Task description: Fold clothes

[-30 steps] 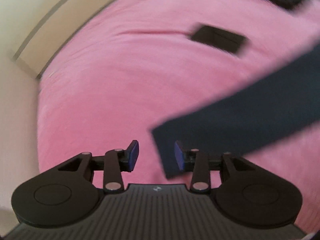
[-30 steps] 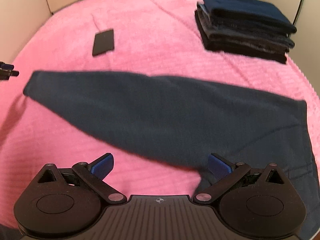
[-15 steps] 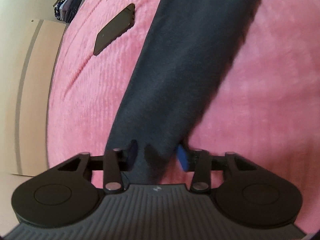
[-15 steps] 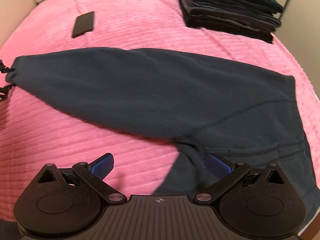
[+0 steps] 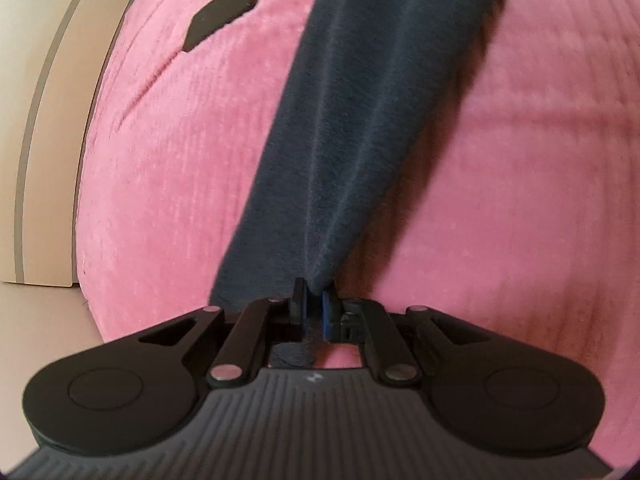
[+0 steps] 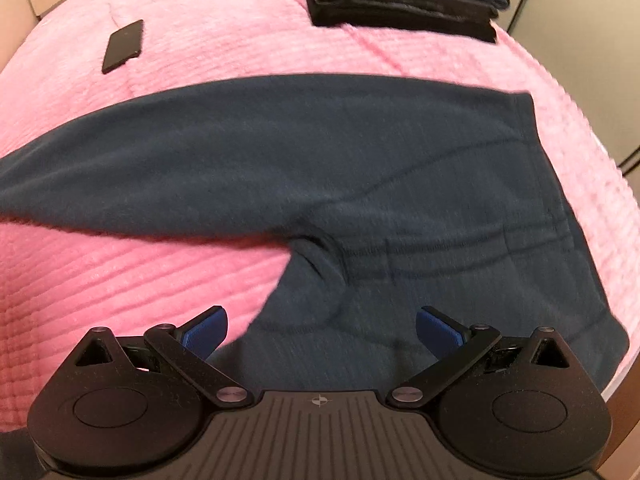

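In the left wrist view, the left tongs [image 5: 315, 312] are pinched tight on the end of one leg of the dark navy trousers [image 5: 360, 112], with a fold of cloth caught between the blue pads [image 5: 326, 314]; from there the leg runs away toward 12 o'clock, lifted a little at the near end so that it casts a shadow on the pink blanket [image 5: 520, 200]. The blanket is ribbed and fleecy and covers the whole bed. Further off at 11 o'clock a flat black phone-like slab [image 5: 224, 10] lies on the blanket, well apart from the trousers. At 9 o'clock the bed's edge meets a beige floor, and beyond it stands a pale wooden panel [image 5: 56, 120] with a darker stripe. In the right wrist view, the right tongs [image 6: 320, 330] stand wide apart, holding nothing, low over the trousers [image 6: 320, 152] near the crotch, where the cloth is bunched into a small ridge. The waistband end lies toward 3 o'clock and one leg stretches flat toward 9 o'clock across the same blanket [image 6: 120, 272]. Past the trousers, at 11 o'clock, sits the black slab [image 6: 123, 46], and at 1 o'clock, at the far edge of the bed, a neat stack of folded dark clothes [image 6: 404, 0]. Behind the bed the pale room walls show at 2 o'clock.
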Demonstrator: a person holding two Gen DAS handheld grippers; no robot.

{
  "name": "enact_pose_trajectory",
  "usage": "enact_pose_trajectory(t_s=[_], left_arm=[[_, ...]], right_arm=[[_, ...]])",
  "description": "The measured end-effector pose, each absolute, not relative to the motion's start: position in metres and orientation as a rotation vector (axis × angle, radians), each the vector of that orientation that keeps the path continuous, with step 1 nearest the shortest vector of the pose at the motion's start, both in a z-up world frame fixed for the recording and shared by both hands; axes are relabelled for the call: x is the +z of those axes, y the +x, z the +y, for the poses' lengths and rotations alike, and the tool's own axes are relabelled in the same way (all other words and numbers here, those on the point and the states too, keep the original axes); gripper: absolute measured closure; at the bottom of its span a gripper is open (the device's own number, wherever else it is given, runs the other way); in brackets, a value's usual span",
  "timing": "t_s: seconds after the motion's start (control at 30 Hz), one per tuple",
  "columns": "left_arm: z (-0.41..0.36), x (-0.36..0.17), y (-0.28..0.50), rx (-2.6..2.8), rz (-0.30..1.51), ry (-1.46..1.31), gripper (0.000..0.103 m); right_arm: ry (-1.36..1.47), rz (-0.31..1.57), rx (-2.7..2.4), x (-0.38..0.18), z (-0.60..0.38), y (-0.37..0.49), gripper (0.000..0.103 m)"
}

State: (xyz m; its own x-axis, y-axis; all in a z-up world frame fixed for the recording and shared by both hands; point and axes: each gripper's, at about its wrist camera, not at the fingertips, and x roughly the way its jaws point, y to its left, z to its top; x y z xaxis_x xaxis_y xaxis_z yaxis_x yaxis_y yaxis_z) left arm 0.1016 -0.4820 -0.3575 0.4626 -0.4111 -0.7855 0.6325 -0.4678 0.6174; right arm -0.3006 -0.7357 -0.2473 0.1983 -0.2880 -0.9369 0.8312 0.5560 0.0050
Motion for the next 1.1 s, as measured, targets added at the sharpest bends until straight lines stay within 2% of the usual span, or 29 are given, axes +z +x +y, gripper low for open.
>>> enact_pose_trajectory(t_s=[0.2,0.4,0.47,0.53,0.7,0.77,0.9,1.03,1.1], left_arm=[[-0.471,-0.357,0.095,-1.170,0.232,1.670,0.094],[-0.450,-0.324,0.096,-1.068,0.349,1.617,0.080],[-0.438,-0.302,0.086,-1.069,0.394,1.559,0.071],[-0.422,-0.280,0.071,-1.073,0.445,1.493,0.069],[-0.394,-0.240,0.029,-1.099,0.591,1.349,0.052],[-0.380,-0.227,0.009,-1.115,0.651,1.292,0.042],[-0.358,-0.208,-0.027,-1.124,0.739,1.198,0.035],[-0.338,-0.196,-0.068,-1.112,0.755,1.168,0.008],[-0.328,-0.190,-0.088,-1.106,0.763,1.153,0.005]], right_arm=[[0.666,1.094,-0.925,-0.247,-0.740,-0.331,0.000],[0.686,1.048,-0.954,-0.216,-0.733,-0.356,0.000],[0.685,1.037,-0.957,-0.204,-0.728,-0.362,0.000],[0.692,1.023,-0.963,-0.190,-0.721,-0.370,0.000],[0.676,1.006,-0.974,-0.156,-0.700,-0.387,0.000],[0.659,1.006,-0.974,-0.143,-0.691,-0.394,0.000],[0.598,1.044,-0.952,-0.127,-0.678,-0.404,0.000],[0.539,1.098,-0.899,-0.121,-0.675,-0.412,0.000],[0.512,1.108,-0.865,-0.120,-0.677,-0.416,0.000]])
